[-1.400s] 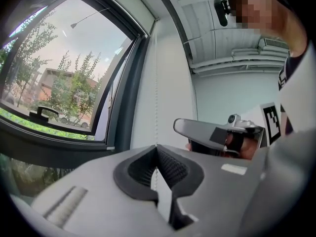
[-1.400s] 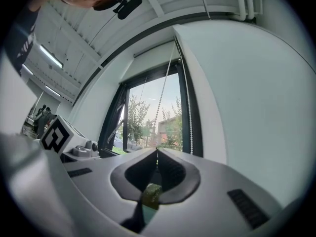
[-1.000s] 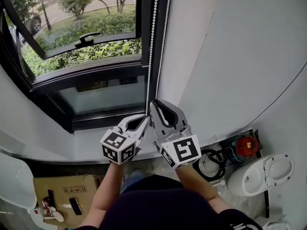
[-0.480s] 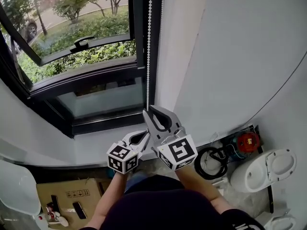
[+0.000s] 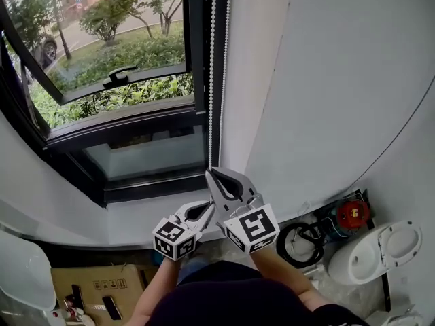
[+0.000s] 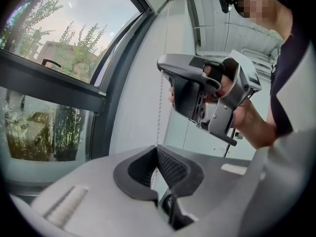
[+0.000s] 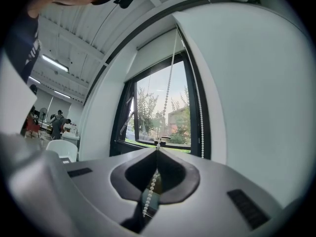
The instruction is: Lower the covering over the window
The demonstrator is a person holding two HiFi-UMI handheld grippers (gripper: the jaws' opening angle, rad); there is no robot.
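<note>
White bead chain [image 5: 212,80] hangs along the window [image 5: 122,60] frame's right edge in the head view, entering the right tongs [image 5: 211,174] at their twelve o'clock, with the left tongs [image 5: 208,206] just below at six. Best pull straight down, one clamp always holding. Left gripper view: tongs [image 6: 157,147] clenched on the chain. Right gripper view: tongs [image 7: 157,148] likewise grasping it, beads small, round, evenly strung.

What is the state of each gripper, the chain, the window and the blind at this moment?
Left gripper, shut on the bead chain.
Right gripper, shut on the bead chain, above the left one.
Bead chain, hanging straight beside the window frame.
Window sash, open, tilted outward.
Blind, rolled up at the window's top.
</note>
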